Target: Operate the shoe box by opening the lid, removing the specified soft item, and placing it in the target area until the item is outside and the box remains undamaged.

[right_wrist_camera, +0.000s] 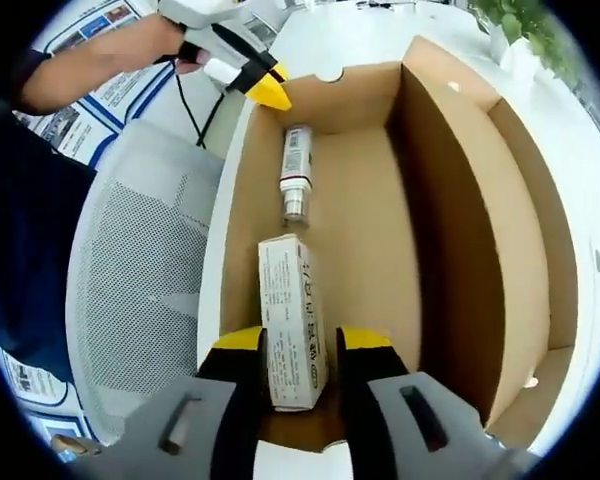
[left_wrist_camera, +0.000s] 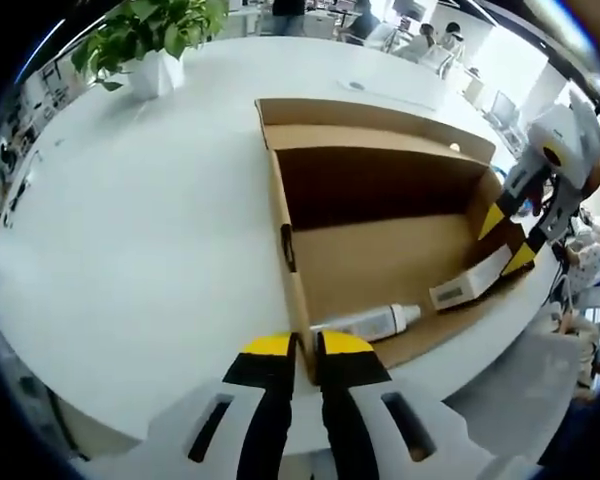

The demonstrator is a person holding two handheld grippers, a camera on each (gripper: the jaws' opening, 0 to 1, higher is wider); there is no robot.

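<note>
A: Right gripper view: right gripper point(right_wrist_camera: 302, 345) is down inside the open shoe box point(right_wrist_camera: 360, 200), jaws straddling the near end of the small white carton point(right_wrist_camera: 292, 325). Pads sit just beside its long sides; can't tell if they're actually touching. Nothing lifted yet.

B: And the tube?

A: White tube point(right_wrist_camera: 296, 172) lies at 12 o'clock from the carton, cap toward it, near but apart. Both lie along the 9 o'clock wall.

B: Left side?

A: Left gripper view: left gripper point(left_wrist_camera: 305, 345) is nearly closed, its jaws pinching the box's near wall point(left_wrist_camera: 302, 330), which sits in the narrow gap. Looks like it's bracing the box. Lid is folded back at 12 o'clock, flat on the white table point(left_wrist_camera: 130, 250). Plant pot point(left_wrist_camera: 152, 72) at 11 o'clock, well apart.

B: Risks?

A: Which item is the "soft" one isn't clear; the carton looks rigid, so this may be the wrong pick. Squeezing hard could crush it. Gripping only the end, it could swing on lift and clip the wall. Left pinch could crease the cardboard if it pulls.
</note>
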